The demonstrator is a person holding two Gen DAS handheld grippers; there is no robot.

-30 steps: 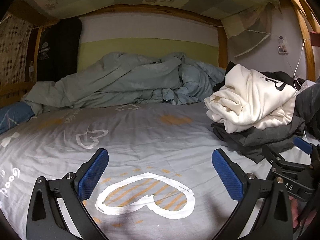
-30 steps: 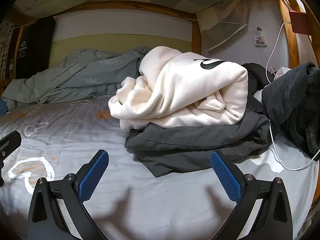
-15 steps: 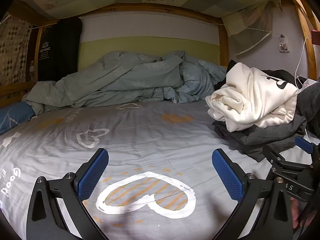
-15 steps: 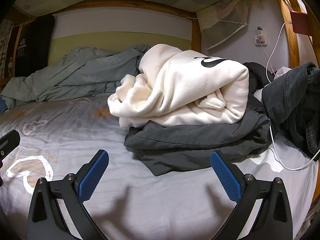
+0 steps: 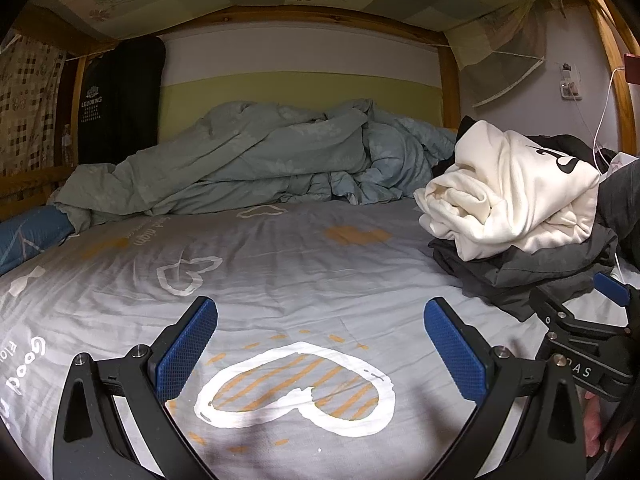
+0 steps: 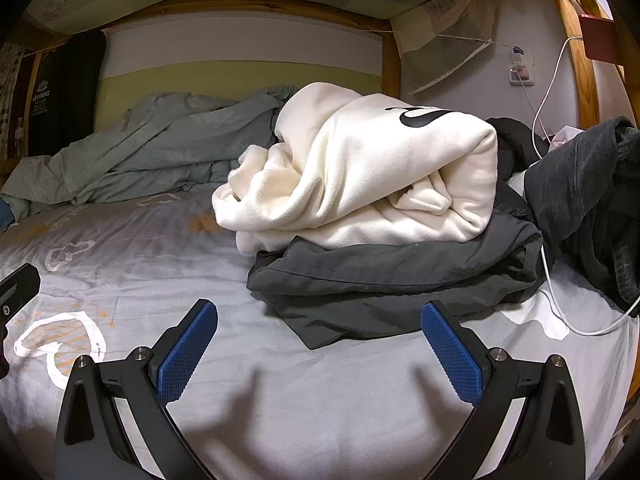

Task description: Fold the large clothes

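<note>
Bedsheet (image 5: 304,280), grey and printed with hearts, is seen stretching bare across the centre and left of the left wrist view, bounded at the top by a rumpled pale-blue duvet (image 5: 256,160); the left gripper (image 5: 320,352) is held spread wide over it, nothing between its blue pads. In the right wrist view the right gripper (image 6: 320,352) is likewise held apart and unloaded, just short of the near edge of a dark grey garment (image 6: 384,284); a white sweatshirt (image 6: 360,172) is piled on top; a white cable (image 6: 560,304) is trailed along the right edge.
</note>
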